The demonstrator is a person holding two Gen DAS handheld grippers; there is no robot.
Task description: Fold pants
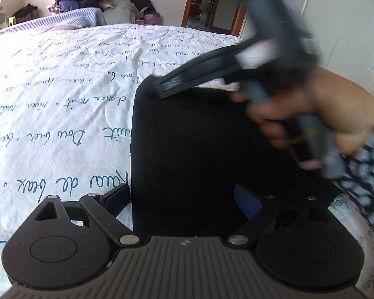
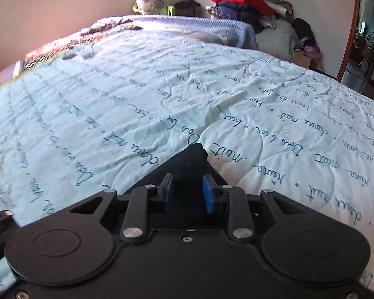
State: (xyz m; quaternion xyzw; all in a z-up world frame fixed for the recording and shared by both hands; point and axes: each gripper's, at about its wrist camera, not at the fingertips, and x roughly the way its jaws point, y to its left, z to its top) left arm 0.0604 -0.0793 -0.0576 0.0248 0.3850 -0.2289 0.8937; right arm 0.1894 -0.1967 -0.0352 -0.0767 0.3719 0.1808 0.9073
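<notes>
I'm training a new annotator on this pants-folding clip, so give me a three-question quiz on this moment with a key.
1. True or false: the black pants lie on a white quilt printed with handwriting.
2. Which gripper has the corner of the pants between its blue pads?
A. left gripper
B. right gripper
C. neither
3. Fill in: the jaws of the left gripper stand ____.

Key:
1. True.
2. B. In the right wrist view a dark fabric corner sits between the narrowed pads; whether they clamp it is unclear.
3. Wide open, one finger over the quilt, the other over the pants.
</notes>
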